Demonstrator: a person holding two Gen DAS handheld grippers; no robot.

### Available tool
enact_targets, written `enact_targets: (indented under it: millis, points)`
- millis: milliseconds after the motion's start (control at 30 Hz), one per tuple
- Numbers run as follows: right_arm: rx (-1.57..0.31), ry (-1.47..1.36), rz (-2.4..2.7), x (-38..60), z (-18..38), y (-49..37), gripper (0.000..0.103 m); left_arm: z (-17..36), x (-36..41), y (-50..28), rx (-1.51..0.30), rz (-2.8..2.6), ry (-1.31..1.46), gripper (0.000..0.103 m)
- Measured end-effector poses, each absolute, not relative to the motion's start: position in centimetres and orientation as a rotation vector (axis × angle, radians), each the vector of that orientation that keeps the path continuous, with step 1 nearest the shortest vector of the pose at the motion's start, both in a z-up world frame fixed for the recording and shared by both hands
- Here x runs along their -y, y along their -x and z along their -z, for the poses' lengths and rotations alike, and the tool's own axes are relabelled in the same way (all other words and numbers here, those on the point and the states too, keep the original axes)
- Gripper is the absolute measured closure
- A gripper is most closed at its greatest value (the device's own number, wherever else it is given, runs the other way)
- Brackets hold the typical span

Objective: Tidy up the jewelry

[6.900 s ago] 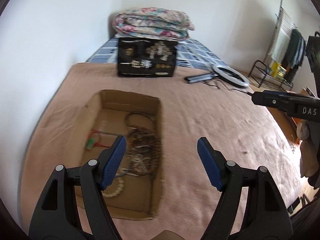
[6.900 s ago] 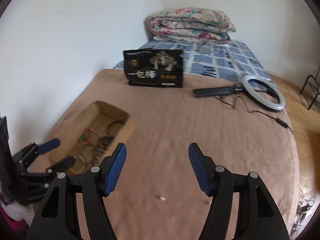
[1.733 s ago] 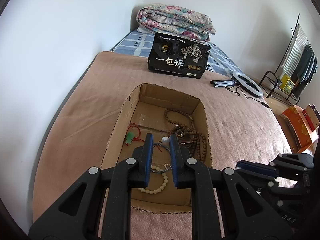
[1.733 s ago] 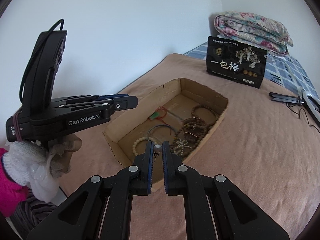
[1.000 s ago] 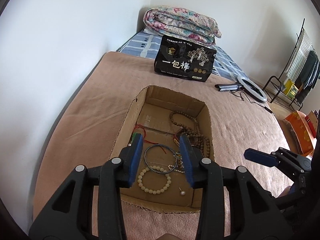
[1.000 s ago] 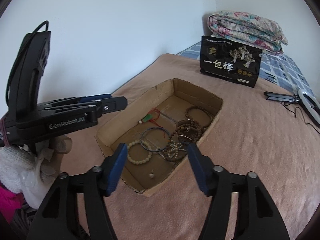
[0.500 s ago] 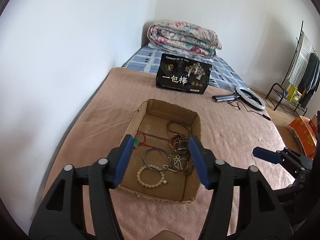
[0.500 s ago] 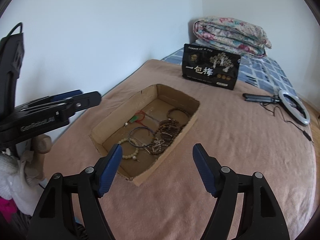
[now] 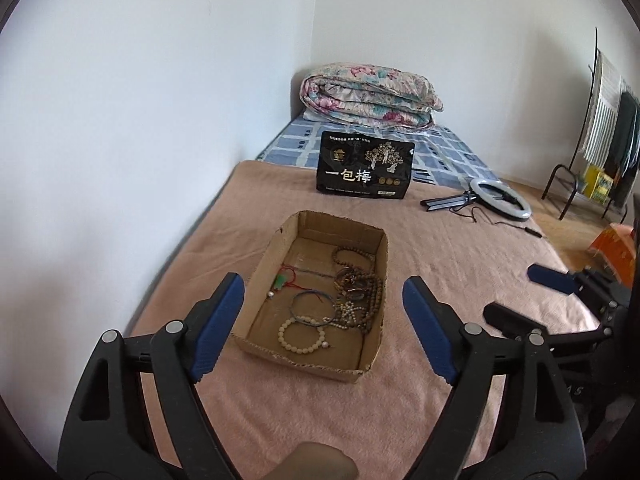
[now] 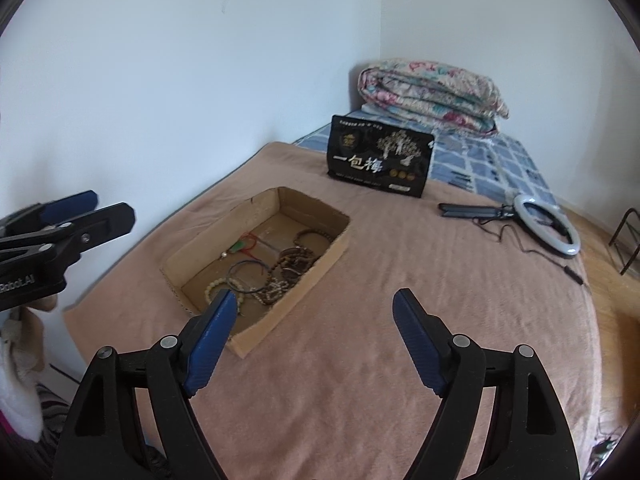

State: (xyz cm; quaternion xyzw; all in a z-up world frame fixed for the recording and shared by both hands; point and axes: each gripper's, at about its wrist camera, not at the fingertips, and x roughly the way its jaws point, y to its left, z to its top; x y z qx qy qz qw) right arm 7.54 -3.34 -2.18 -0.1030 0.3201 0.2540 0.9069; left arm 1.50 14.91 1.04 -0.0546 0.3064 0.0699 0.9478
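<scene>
A: Where's your jewelry?
B: In the cardboard box (image 9: pixel 288 354) on the pink blanket (image 9: pixel 460 240); your left gripper (image 9: pixel 324 316) and right gripper (image 10: pixel 310 338) are both opening, empty; white walls, folded quilt (image 9: pixel 370 96) behind

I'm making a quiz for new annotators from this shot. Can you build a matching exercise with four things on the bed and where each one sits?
Things:
1. cream bead bracelet
2. black pouch
3. ring light
4. folded quilt

Places:
A. standing upright on the tan blanket beyond the box
B. stacked at the far end of the bed, by the wall corner
C. inside the cardboard box, at its near end
D. lying flat near the bed's right edge, cable trailing

Pairs: 1-C, 2-A, 3-D, 4-B
</scene>
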Motion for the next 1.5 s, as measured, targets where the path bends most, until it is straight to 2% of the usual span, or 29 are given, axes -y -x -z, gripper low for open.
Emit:
enact_targets:
  millis: [33, 100, 167, 767, 1500]
  points:
    - [-0.654, 0.218, -0.521, 3.6, 2.1, -7.4, 0.023, -1.1, -14.7, -1.4, -0.623, -0.15, 0.102, 0.016]
    - [-0.645, 0.224, -0.515, 4.0, 2.0, -7.2, 0.022, -1.4, -14.4, -0.9, -0.619, -0.163, 0.102, 0.007]
    - [-0.642, 0.222, -0.511, 4.4, 2.0, -7.1, 0.022, -1.8, -14.2, -0.4, -0.605, -0.168, 0.122, 0.004]
    - [-0.643, 0.176, -0.446, 6.6, 2.3, -7.9, 0.022, -0.3, -11.8, 0.7, -0.604, -0.205, 0.023, 0.003]
    - [-0.642, 0.19, -0.447, 6.6, 2.5, -7.5, 0.022, -0.5, -11.6, 0.4, -0.601, -0.194, 0.036, 0.003]
